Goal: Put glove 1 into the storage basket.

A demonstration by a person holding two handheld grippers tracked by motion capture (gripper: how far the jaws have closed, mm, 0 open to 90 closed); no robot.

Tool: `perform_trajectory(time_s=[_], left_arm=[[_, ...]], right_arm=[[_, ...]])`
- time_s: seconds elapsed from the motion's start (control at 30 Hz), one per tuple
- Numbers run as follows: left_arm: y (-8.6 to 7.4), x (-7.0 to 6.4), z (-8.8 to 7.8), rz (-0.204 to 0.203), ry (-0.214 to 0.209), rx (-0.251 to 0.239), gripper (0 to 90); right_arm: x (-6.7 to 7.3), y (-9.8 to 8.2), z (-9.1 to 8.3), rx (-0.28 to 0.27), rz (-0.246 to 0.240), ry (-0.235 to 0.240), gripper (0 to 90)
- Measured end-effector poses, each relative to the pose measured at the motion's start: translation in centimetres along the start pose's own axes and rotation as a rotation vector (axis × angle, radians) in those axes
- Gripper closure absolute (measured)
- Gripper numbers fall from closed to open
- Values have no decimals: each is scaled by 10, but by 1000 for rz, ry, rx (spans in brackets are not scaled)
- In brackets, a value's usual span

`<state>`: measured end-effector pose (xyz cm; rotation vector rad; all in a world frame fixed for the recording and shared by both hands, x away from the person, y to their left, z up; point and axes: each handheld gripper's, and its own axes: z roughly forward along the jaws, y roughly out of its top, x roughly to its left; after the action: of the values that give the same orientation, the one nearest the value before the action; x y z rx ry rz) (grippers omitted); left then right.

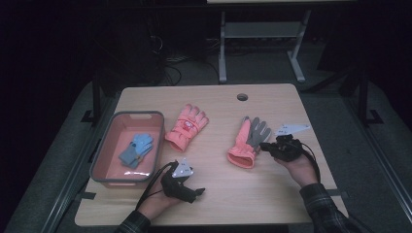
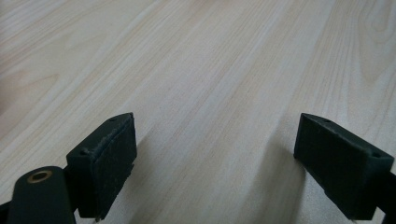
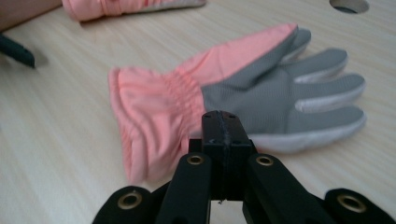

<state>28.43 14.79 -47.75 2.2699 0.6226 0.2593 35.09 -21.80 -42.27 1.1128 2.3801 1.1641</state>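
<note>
A peach glove with a grey palm (image 1: 248, 141) lies palm up right of the table's middle, fingers pointing away; it is also in the right gripper view (image 3: 261, 88). My right gripper (image 1: 265, 144) sits at the glove's right edge, low over the table. Its jaws are pressed together (image 3: 220, 123) in front of the palm's near edge, and I see nothing between the pads. A second peach glove (image 1: 187, 126) lies back up beside the bin. My left gripper (image 1: 197, 193) rests near the front edge, its jaws open (image 2: 215, 163) over bare wood.
A pink bin with a grey rim (image 1: 128, 115) stands at the table's left and holds a blue glove (image 1: 136, 149). A round cable hole (image 1: 242, 96) is near the far edge. The cuff of the second glove (image 3: 107, 7) lies beyond the palm-up one.
</note>
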Motion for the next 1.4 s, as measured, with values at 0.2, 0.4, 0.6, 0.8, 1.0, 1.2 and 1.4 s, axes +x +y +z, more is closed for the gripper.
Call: perform_trajectory(time_s=[0.2,0.4,0.6,0.8,1.0,1.2,1.4], left_arm=[[0,0,0,0,-1,1,126],[0,1,0,2,-3,3,126],[0,1,0,1,-2,3,126],[1,0,0,-5,0,3,126],[1,0,0,-4,0,3,126],[1,0,0,-4,0,3,126],[1,0,0,-4,-1,3,126]], right_arm=[[-3,17,23,-8,16,9,900],[-10,24,43,3,32,6,900],[-12,18,58,63,22,-9,900],[-8,15,60,78,23,9,900],[-2,11,54,88,-9,33,900],[9,5,46,107,-48,60,900],[18,-1,40,110,-66,77,900]])
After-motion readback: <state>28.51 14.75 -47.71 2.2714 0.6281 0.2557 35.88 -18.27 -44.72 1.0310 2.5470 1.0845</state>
